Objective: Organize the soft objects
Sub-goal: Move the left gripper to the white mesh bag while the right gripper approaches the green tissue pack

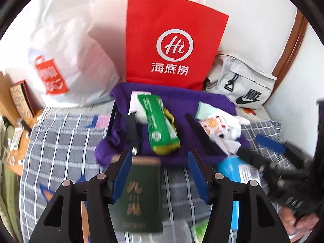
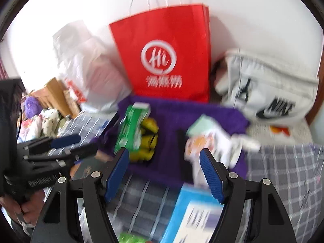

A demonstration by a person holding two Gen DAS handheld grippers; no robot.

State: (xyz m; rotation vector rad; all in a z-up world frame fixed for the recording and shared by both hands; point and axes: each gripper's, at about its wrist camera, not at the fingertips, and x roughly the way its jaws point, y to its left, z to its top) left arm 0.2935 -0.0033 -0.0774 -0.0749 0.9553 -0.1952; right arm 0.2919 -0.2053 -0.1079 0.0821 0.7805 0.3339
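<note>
Checked bedspread (image 1: pixel 60 141) | left fingers (image 1: pixel 123 174) apart, green booklet (image 1: pixel 139 194) between, grip unclear | right fingers (image 2: pixel 210 174) spread, empty

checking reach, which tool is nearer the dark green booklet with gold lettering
Left. The left tool straddles the dark green booklet, which lies between its fingers; the right tool is off to its right.

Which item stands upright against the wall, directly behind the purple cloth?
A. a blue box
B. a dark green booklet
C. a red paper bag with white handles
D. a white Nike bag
C: the red paper bag stands upright at the wall just behind the purple cloth.
</note>
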